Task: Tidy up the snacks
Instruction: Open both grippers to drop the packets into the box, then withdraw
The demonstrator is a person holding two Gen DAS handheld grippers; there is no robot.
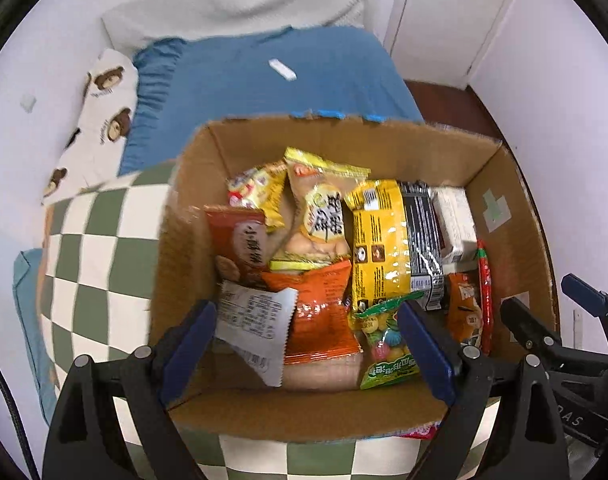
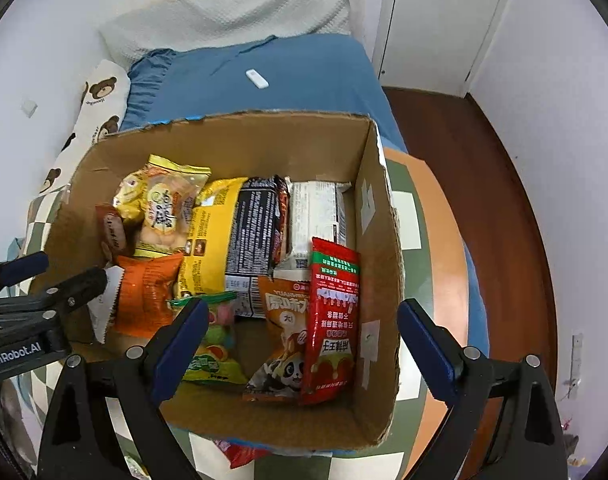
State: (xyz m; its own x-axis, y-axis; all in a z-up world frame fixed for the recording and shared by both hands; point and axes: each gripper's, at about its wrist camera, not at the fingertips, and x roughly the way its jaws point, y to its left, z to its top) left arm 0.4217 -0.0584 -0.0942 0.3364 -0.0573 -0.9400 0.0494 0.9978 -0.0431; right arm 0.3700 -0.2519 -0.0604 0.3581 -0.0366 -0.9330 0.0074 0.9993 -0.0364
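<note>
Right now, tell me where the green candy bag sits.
The green candy bag lies inside the cardboard box near its front wall, between the orange snack packet and the panda packet, just below the yellow packet.

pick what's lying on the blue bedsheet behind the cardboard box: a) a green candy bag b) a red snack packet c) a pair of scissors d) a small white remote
d: a small white remote lies alone on the blue bedsheet beyond the cardboard box; the snack packets are all in the box.
</note>
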